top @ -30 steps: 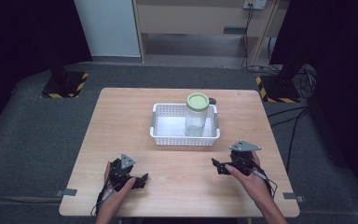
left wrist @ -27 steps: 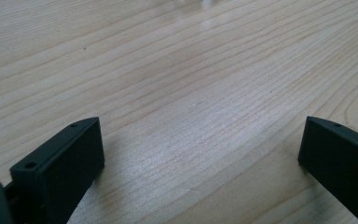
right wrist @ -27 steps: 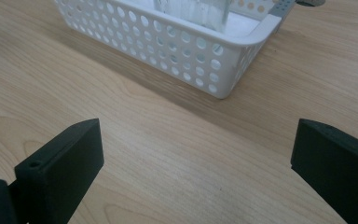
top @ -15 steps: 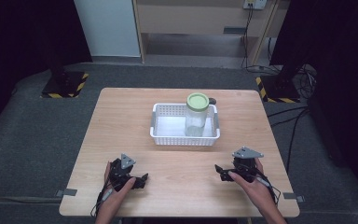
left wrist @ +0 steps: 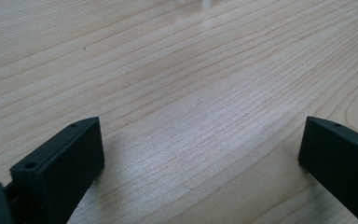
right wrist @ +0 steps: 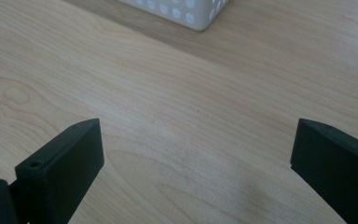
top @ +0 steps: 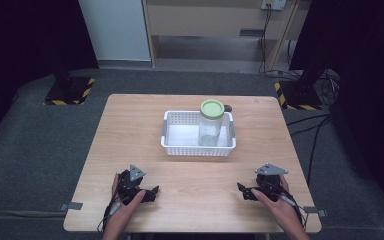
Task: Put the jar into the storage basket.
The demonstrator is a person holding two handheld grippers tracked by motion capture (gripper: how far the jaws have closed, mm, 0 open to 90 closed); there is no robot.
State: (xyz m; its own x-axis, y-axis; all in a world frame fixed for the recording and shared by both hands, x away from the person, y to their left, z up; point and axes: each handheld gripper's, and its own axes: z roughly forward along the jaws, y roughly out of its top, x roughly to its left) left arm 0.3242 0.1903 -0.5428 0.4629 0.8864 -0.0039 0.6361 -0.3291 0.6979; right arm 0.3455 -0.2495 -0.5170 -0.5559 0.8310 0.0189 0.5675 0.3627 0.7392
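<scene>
Inside the white basket stands a green-lidded jar; both tongs rest wide, empty, on the bench.

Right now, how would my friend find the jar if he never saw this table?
Look at the wooden table, then the white basket at its far middle. The jar stands upright in the basket's right end: clear, with a pale green lid, the tallest thing there.
</scene>
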